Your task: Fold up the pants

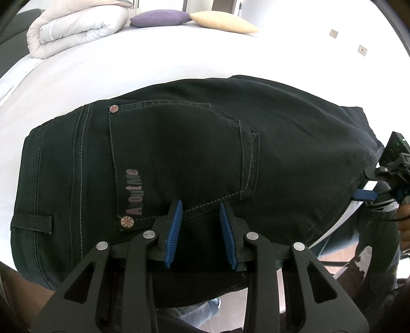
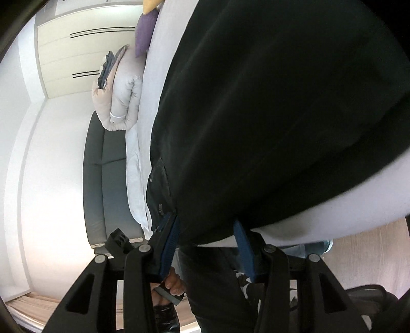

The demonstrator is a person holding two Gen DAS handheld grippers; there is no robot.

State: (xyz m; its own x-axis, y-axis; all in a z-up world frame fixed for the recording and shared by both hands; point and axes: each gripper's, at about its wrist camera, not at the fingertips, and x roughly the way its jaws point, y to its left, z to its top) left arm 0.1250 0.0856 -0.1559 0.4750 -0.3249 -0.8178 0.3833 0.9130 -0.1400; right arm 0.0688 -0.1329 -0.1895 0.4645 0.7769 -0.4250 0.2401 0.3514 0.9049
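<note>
Black jeans (image 1: 179,153) lie folded on the white bed (image 1: 153,61), back pocket with "AboutMe" print facing up. My left gripper (image 1: 201,207) is open just above the pocket's lower edge, its blue pads apart, holding nothing. My right gripper (image 1: 364,196) shows at the right edge of the jeans in the left wrist view. In the right wrist view the right gripper (image 2: 207,225) is open with its blue pads on either side of the edge of the jeans (image 2: 282,115), which fill most of that view.
A rolled white duvet (image 1: 77,25), a purple pillow (image 1: 159,18) and a cream pillow (image 1: 223,21) lie at the bed's far side. A dark sofa (image 2: 102,179) stands beside the bed. Wooden floor (image 2: 371,256) is below the bed edge.
</note>
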